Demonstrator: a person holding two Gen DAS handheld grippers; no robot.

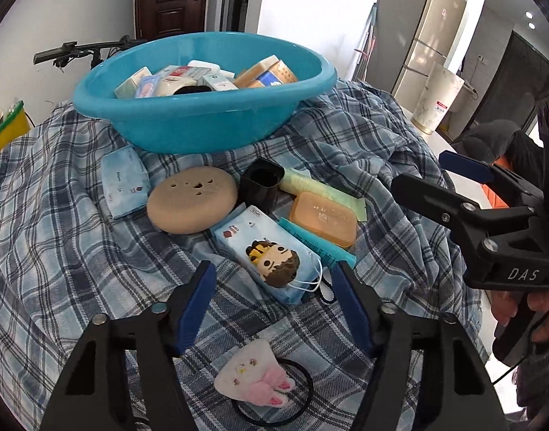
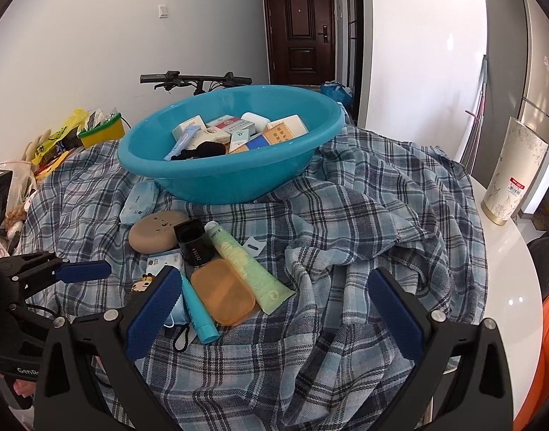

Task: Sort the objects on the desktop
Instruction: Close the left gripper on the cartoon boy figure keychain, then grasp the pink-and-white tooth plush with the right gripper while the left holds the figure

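Observation:
A blue basin [image 1: 202,122] [image 2: 231,176] holding several boxes and packs stands at the back of a plaid cloth [image 1: 59,237]. In front of it lie a pale blue tissue pack [image 1: 123,186], a tan round sponge [image 1: 191,199] [image 2: 154,231], a black cap [image 1: 261,183] [image 2: 193,242], a green tube [image 2: 243,265], an orange soap box [image 1: 322,219] [image 2: 224,291], a teal tube [image 2: 199,312] and a cartoon mask pack [image 1: 267,251]. My left gripper [image 1: 274,305] is open and empty, just short of the mask pack. My right gripper [image 2: 274,316] is open and empty above the cloth, right of the pile.
A plush hair tie [image 1: 256,377] lies under my left gripper. A yellow-green box [image 2: 102,131] and bags sit at the far left. A white patterned canister [image 2: 513,172] stands on the white tabletop [image 2: 507,269] at right. A bicycle handlebar [image 2: 195,79] shows behind the basin.

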